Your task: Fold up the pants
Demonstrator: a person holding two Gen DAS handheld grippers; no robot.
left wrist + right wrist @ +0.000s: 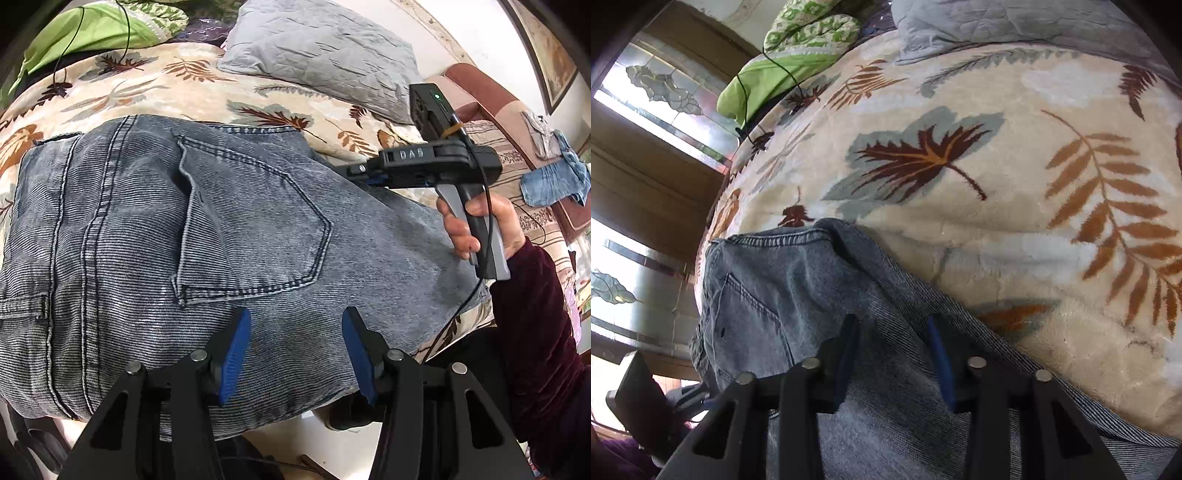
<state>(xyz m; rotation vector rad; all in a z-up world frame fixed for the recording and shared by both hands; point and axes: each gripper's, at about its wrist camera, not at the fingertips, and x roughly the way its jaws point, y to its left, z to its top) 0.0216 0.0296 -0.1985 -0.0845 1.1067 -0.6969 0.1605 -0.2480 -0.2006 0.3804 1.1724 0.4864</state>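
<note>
Faded blue-grey jeans (155, 236) spread seat-up on a cream blanket (155, 88) printed with brown and rust leaves. Denim finely ribbed, washed pale in patches, darker along the doubled centre seam running from 12 to 6 o'clock at left. One back pocket (255, 229) near centre, its flap edge lifted at 9 o'clock and its point toward 3. Waistband stitching along the top edge at 12, a belt loop at 9. Lower edge of the cloth hanging off the bed at 6.

Left gripper (295, 354) poised over the denim below the pocket at 6 o'clock, blue pads (236, 354) set moderately apart, nothing between them, no cloth pinched.

Right gripper (894, 354) low on the jeans' edge at 6 o'clock in its own view, fingers fairly narrow, denim lying in the gap; whether the pads actually press it, cannot tell. In the left view the same tool seen at 2 o'clock, gripped by a hand (480, 229) in a dark red sleeve (539, 332).

Grey pillow (321, 55) at 12 o'clock, green bedding (88, 33) at 10 to 11.
</note>
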